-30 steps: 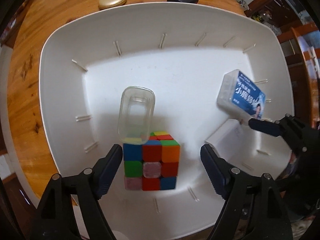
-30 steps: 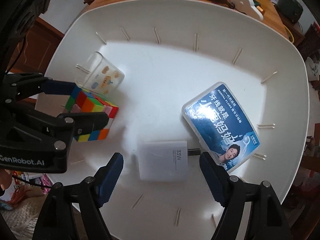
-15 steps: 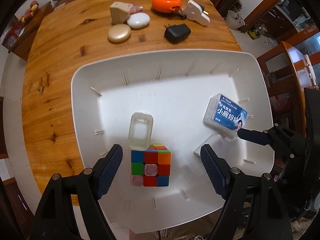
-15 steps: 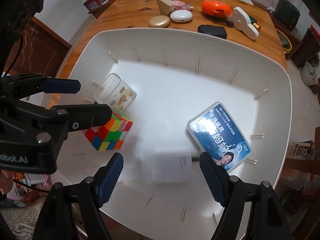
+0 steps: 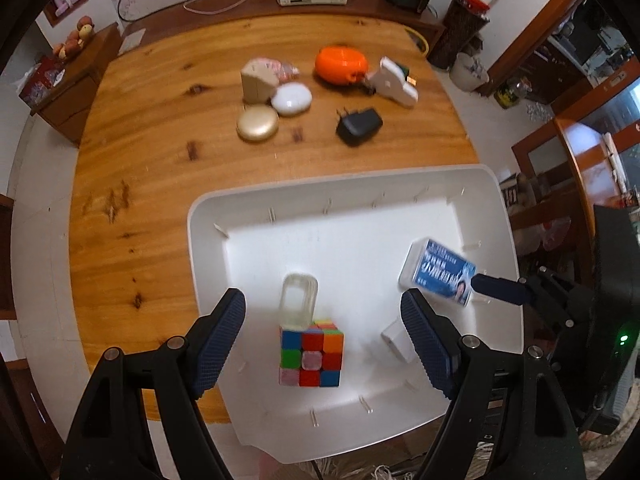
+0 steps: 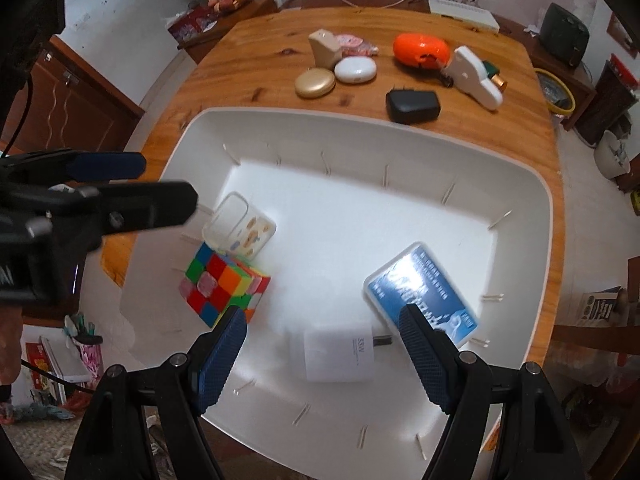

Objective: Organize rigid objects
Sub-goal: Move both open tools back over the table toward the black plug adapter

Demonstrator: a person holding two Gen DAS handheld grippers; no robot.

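Both grippers have risen from the white bin (image 5: 508,240), jaws open and empty; the remaining items, nearest the black charger (image 6: 412,106), lie on the table (image 5: 152,184) beyond the bin.

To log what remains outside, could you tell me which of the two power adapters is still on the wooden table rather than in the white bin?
The black adapter, beyond the bin's far rim; the white adapter lies inside it.

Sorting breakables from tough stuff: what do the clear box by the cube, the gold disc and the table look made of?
Clear box: probably rigid transparent plastic; you see through its walls.
Gold disc: smooth satin finish, metal or metallic-coated plastic; cannot tell which.
Table: varnished wood, with visible grain and knots.
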